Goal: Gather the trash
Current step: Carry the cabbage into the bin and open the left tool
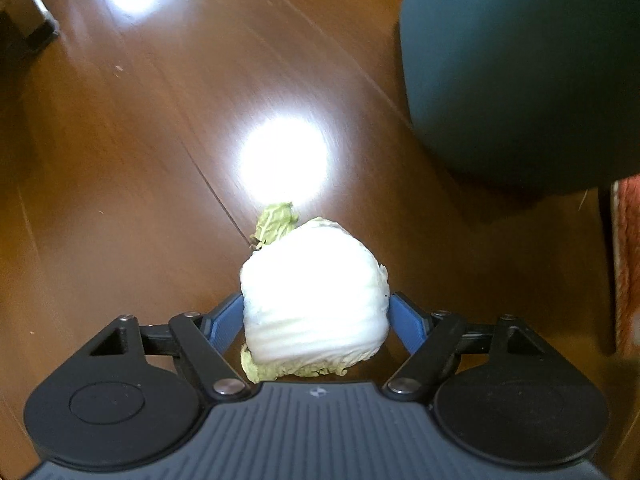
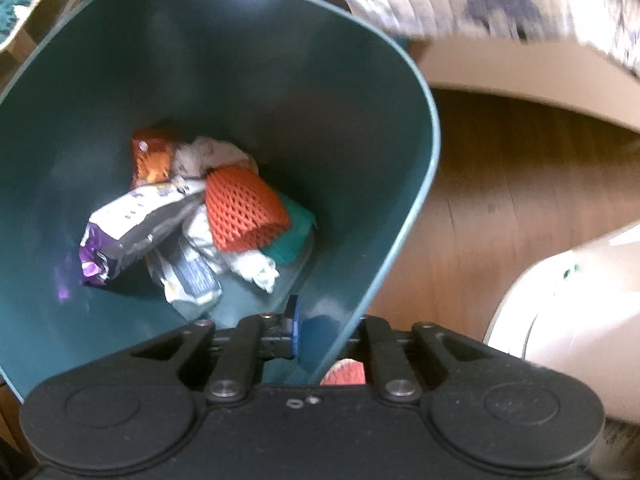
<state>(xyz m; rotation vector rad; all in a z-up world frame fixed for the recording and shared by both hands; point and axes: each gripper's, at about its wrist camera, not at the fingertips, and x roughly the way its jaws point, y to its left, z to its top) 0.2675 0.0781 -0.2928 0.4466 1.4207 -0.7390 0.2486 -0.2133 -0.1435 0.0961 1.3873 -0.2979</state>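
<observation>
L gripper (image 1: pixel 316 320) points down w/ its jaws spread wide around a cabbage chunk (image 1: pixel 314 300) on the wood floor (image 1: pixel 120 160); blue pads flank it, prob. just touching, hard to tell in the glare. R gripper (image 2: pixel 320 336) is pinched tight on the near rim of the green bin (image 2: pixel 280 80), which has wrappers inside. Cabbage looks light, firm at the white ribs, floppy at the leaf edges; best taken across the ribbed middle.
</observation>
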